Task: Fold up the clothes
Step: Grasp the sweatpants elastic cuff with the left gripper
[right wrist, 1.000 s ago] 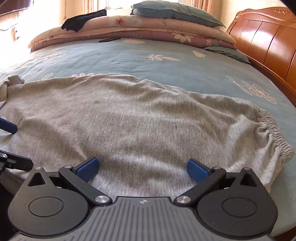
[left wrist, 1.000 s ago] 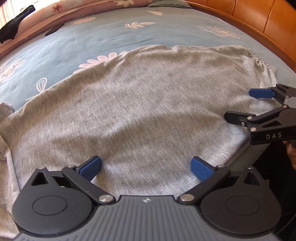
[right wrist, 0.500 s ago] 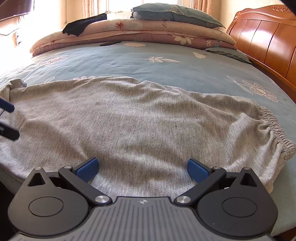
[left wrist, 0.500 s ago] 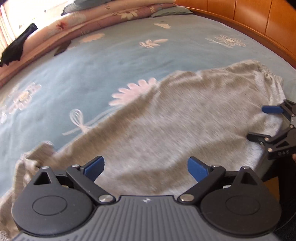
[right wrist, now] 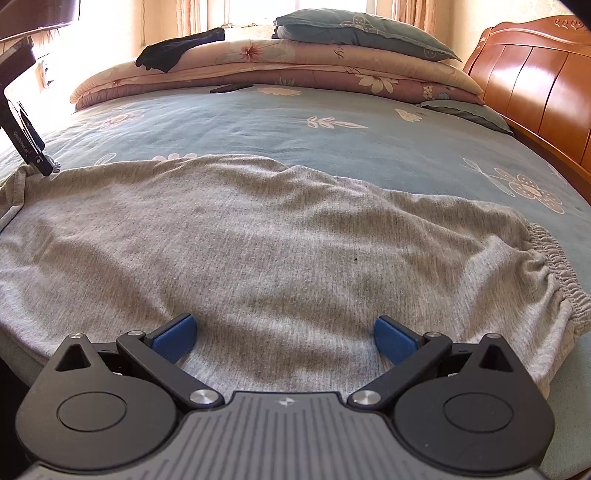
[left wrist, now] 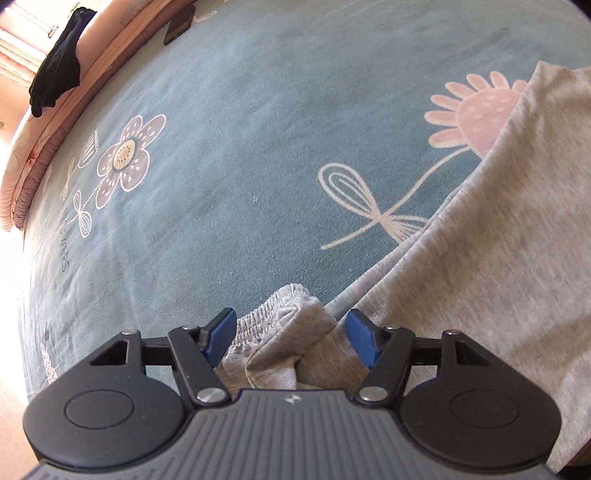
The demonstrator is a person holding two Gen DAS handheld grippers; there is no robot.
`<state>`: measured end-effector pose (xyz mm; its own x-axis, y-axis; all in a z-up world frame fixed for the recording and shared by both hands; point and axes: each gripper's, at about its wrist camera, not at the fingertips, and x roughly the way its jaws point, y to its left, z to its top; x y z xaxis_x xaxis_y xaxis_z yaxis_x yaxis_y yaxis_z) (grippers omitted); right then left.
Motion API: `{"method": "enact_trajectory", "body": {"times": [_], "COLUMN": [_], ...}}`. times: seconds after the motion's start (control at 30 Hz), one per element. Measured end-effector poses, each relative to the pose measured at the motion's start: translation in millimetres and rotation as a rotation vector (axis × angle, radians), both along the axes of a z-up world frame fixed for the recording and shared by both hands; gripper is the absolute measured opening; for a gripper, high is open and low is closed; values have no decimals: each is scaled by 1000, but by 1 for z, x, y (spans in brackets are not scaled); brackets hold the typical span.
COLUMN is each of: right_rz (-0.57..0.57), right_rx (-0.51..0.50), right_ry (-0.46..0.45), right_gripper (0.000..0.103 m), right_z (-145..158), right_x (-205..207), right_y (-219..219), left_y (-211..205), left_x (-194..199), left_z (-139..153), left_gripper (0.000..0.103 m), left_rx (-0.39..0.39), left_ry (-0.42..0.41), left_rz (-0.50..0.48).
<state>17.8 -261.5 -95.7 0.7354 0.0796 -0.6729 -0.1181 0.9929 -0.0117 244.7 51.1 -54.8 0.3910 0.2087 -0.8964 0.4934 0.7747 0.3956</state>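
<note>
A wide stretch of blue floral bedsheet (right wrist: 258, 122) lies open beyond the grey garment (right wrist: 258, 251), giving a tool free passage across the middle of the bed. Folded quilts (right wrist: 295, 70) and pillows (right wrist: 362, 33) wall off the far side, with a black cloth (right wrist: 177, 50) draped on top and a dark flat object (right wrist: 231, 88) on the sheet at the foot of the stack. The wooden headboard (right wrist: 535, 74) closes the right side. The left tool (left wrist: 288, 339), closing with the bunched elastic cuff (left wrist: 273, 325) between its pads, occupies the garment's left end.
</note>
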Motion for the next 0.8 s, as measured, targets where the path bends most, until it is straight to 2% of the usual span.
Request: {"method": "enact_trajectory", "body": {"times": [0.07,0.1,0.13,0.2,0.23,0.4,0.47,0.67,0.8], "right_rz": [-1,-1,-2,-5,-8,-23,-27,-42,-54], "right_rx": [0,-1,0,0,0,0,-1,-1,-3], "right_ry": [0,1,3,4,4,10,12,29,43], "right_gripper": [103,103,103,103,103,103,103,103,103], "right_z": [0,0,0,1,1,1,1,3,4], "right_x": [1,1,1,1,1,2,2,4,6], "right_y": [0,0,0,1,1,2,2,3,4], "left_y": [0,1,2,5,9,35,44,78,118], "left_x": [0,-2,-4,-8,-10,-24,-35,-73,-82], "left_z": [-6,-6,-6,-1,4,31,46,85,94], "left_gripper": [62,52,38,19,16,8,8,7,7], "left_rx": [-5,-22,-39,-65,-81,-149,-193,-253,-313], "left_ry": [7,11,14,-2,-15,-85,-120,-241,-271], "left_rz": [12,11,10,28,44,116,133,199,277]}}
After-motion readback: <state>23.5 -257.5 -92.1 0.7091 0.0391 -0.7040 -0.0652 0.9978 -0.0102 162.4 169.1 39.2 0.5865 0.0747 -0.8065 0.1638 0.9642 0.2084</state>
